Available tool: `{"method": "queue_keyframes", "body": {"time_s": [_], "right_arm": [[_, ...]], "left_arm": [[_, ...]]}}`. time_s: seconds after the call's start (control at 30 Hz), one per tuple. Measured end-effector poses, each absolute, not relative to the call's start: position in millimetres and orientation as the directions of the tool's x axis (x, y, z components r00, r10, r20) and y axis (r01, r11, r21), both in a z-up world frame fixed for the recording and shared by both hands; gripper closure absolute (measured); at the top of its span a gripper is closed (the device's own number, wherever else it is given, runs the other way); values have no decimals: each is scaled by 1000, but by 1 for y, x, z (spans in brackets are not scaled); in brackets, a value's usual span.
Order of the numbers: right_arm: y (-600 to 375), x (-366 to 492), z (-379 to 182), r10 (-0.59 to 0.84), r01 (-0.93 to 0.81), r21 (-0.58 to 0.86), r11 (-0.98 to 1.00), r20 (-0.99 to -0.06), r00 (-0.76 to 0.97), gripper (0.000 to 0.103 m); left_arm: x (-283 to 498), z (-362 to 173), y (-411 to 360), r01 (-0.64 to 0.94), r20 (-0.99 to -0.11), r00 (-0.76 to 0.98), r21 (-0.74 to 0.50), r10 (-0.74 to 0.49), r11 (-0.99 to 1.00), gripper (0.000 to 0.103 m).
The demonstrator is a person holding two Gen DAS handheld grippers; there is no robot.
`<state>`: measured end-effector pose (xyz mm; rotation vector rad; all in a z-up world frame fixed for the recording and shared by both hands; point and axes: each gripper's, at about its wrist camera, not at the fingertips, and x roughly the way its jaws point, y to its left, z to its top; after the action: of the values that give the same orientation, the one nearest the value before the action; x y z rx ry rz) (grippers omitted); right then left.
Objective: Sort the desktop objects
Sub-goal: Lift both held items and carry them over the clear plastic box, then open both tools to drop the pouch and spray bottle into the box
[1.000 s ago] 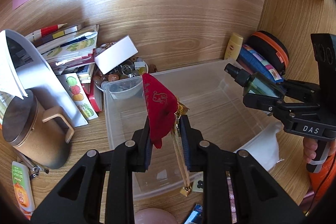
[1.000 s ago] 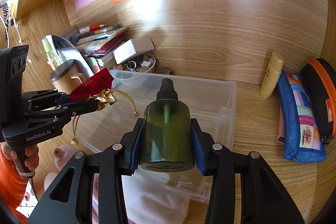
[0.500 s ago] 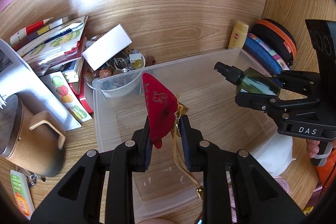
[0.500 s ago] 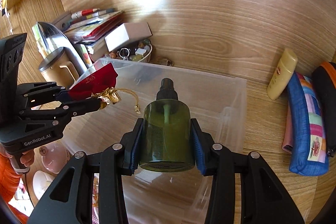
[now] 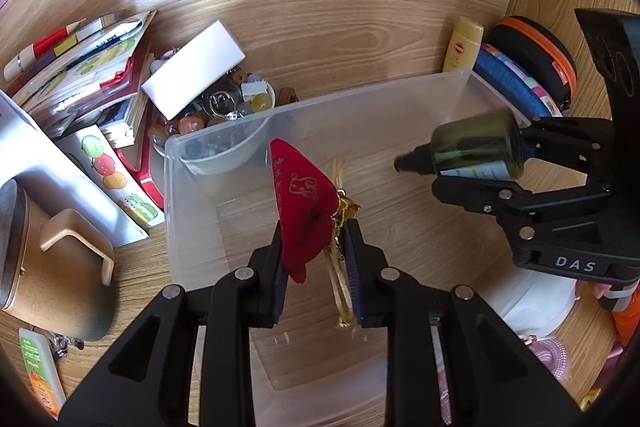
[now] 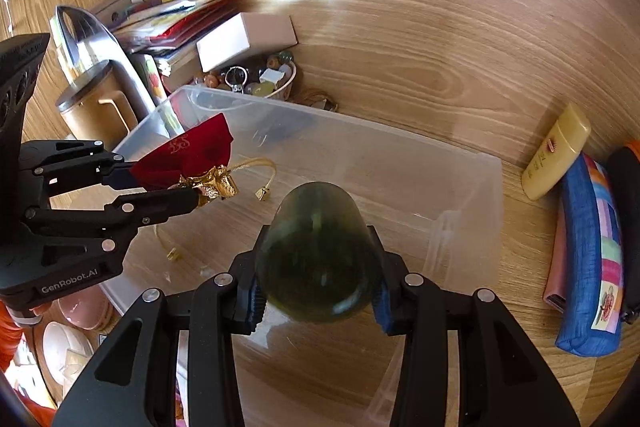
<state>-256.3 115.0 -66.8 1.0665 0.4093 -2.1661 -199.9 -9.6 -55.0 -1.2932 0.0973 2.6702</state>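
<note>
A clear plastic bin (image 5: 176,163) (image 6: 472,183) stands on the wooden desk. My left gripper (image 5: 314,247) is shut on a red drawstring pouch (image 5: 302,199) with gold cords and holds it over the bin's left half; the pouch also shows in the right wrist view (image 6: 188,157). My right gripper (image 6: 318,271) is shut on a dark green pump bottle (image 6: 318,255), tipped forward with its pump end hidden, over the bin's right half. In the left wrist view the bottle (image 5: 476,147) lies nearly level, nozzle pointing left.
A bowl of beads (image 5: 224,107) with a white box (image 5: 194,79), stacked books (image 5: 80,67) and a brown mug (image 5: 48,259) are left of the bin. A yellow tube (image 6: 556,151), blue pouch (image 6: 592,255) and black-orange case (image 5: 536,55) are right. Pink items (image 6: 84,311) lie near.
Both grippers have moved forward and lower over the bin. The green bottle has tipped from upright to nearly level, and it now looks loose between the right jaws.
</note>
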Motion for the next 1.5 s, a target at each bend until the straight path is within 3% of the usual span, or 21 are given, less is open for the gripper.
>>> {"method": "queue_keyframes", "body": {"time_s": [0.13, 0.3, 0.47, 0.57, 0.67, 0.8, 0.87, 1.0, 1.13, 1.5], "right_arm": [[110, -257, -74, -405, 700, -12, -714, -808, -427, 65], [107, -259, -77, -399, 704, -15, -710, -815, -420, 65], [105, -258, -77, -387, 705, -34, -709, -817, -429, 63], [105, -256, -73, -391, 704, -40, -709, -809, -439, 57], [105, -251, -68, -382, 696, -78, -714, -790, -480, 41], [111, -248, -58, -397, 689, -90, -719, -761, -514, 29], [116, -246, -54, -392, 672, -97, -734, -748, -536, 21], [130, -242, -44, -401, 657, -81, -749, -735, -547, 20], [141, -239, -36, -389, 630, -75, -773, -728, -564, 14], [162, -199, -3, -400, 613, -119, -781, -659, -637, 10]], "left_arm": [[-199, -54, -13, -175, -779, -613, -26, 130, -984, 70], [-200, -55, -13, -171, -781, -611, -30, 130, -985, 69], [-199, -52, -15, -157, -769, -628, -31, 124, -987, 55], [-198, -52, -15, -157, -767, -630, -29, 123, -987, 53], [-198, -50, -13, -158, -765, -633, -21, 118, -987, 50], [-194, -44, -14, -126, -744, -664, 12, 75, -992, 30], [-192, -40, -16, -122, -738, -670, 6, 78, -992, 29], [-187, -34, -18, -110, -728, -683, 13, 66, -994, 27], [-180, -27, -17, -105, -713, -699, 25, 55, -994, 12], [-141, -7, -19, -79, -665, -747, 78, 8, -994, 7]]}}
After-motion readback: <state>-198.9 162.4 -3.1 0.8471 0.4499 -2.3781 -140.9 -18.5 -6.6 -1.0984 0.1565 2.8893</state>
